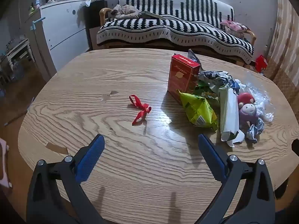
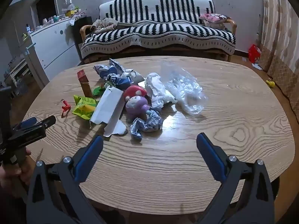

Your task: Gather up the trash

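Jaws spread wide and empty on left gripper (image 1: pixel 151 140) and right gripper (image 2: pixel 149 139), both hovering level above wooden table (image 2: pixel 233 115)

Two cameras, both low over my table, both looking at the sofa.

My left camera sits near the table (image 1: pixel 115 160) edge and looks across it, with the trash pile (image 1: pixel 220 100) off to its right and the sofa (image 1: pixel 175 28) behind. My right camera sits further right, so the pile (image 2: pixel 130 97) is left of middle and closer. It also sees my left gripper (image 2: pixel 40 124) at its left edge. Both views share the table, pile, sofa and white cabinet (image 1: pixel 63 31).
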Motion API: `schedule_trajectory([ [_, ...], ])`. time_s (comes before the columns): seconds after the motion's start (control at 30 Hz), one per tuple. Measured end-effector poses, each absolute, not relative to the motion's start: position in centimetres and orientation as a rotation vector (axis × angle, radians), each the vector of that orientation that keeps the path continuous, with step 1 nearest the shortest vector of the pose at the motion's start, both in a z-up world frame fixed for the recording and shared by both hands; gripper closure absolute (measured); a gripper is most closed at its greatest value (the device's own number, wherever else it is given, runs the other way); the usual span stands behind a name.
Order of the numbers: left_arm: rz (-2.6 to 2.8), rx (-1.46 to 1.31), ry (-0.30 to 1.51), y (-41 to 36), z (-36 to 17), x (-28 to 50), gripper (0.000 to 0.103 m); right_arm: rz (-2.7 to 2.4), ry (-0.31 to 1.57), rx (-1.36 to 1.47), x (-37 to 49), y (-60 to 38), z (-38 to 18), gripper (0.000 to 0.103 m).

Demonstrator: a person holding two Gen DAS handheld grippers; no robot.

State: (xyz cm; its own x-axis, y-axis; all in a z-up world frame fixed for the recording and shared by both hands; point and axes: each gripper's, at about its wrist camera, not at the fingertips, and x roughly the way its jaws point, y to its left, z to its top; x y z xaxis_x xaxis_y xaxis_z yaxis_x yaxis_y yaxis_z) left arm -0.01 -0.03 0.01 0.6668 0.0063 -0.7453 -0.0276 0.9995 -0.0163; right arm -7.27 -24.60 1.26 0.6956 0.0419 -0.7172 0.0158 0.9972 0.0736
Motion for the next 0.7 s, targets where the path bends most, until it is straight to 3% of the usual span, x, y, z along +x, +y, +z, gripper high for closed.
schedule_trajectory([
  [0.7, 0.033, 0.017, 0.834, -0.4, -0.1, 0.0, 0.006, 0.04, 0.831, 0.157, -6.9, -25.7, 0.7, 0.006],
])
